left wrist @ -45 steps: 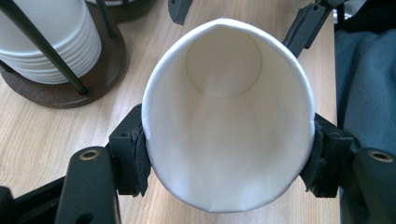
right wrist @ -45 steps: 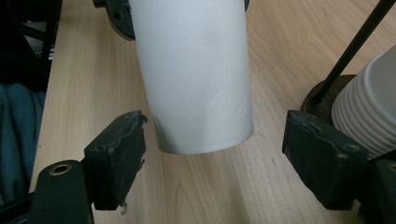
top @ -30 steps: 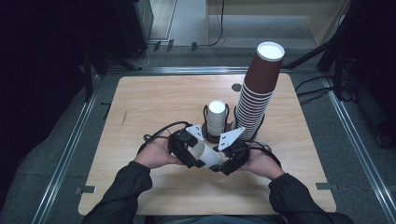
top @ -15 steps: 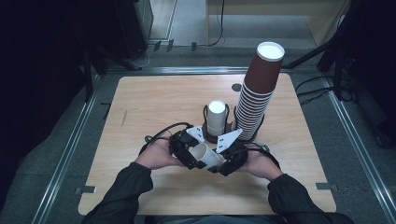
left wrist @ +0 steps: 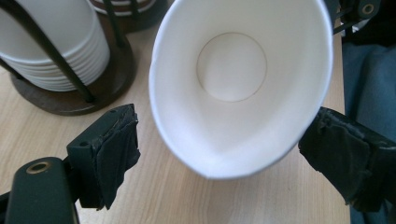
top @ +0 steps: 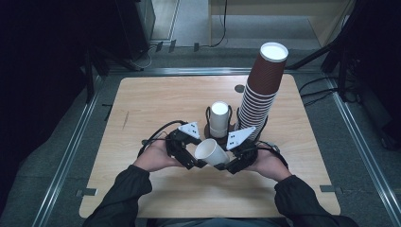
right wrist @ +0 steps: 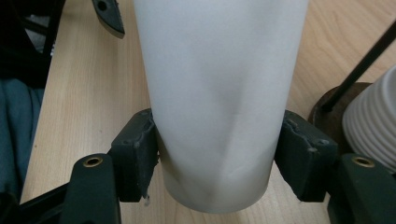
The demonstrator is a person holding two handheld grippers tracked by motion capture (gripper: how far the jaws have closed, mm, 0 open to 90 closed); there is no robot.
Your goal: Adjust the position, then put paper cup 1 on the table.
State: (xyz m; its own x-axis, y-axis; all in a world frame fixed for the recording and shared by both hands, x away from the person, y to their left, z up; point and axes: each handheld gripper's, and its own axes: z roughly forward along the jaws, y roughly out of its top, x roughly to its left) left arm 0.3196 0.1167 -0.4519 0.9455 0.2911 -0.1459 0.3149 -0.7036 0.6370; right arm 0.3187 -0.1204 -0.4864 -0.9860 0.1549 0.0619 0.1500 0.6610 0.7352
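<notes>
Right gripper (top: 226,164) clamps the white paper cup (top: 211,152) near its base, both pads pressed into the wall so that the paper creases, as the right gripper view shows (right wrist: 219,93). Held on its side just above the table, the cup turns its open mouth toward the left gripper (top: 194,158), whose jaws have just been opening; in the left gripper view they stand apart on either side of the squashed rim (left wrist: 240,88) without pressing on it.

Behind the cup, near the middle of the light wooden tabletop (top: 156,99), a dark round holder with thin black wire uprights (top: 208,126) keeps a short stack of white cups (top: 219,118). Just to its right a tall leaning stack of brown cups (top: 260,94) rises, white inside at the top. A small dark hole (top: 239,88) sits in the board beside that stack.

Metal rails (top: 71,151) frame the table on a grey floor (top: 38,189). Cables (top: 321,90) trail along the right side, and dark equipment (top: 132,23) stands beyond the far edge, with a pale wooden panel (top: 265,9) farther back.
</notes>
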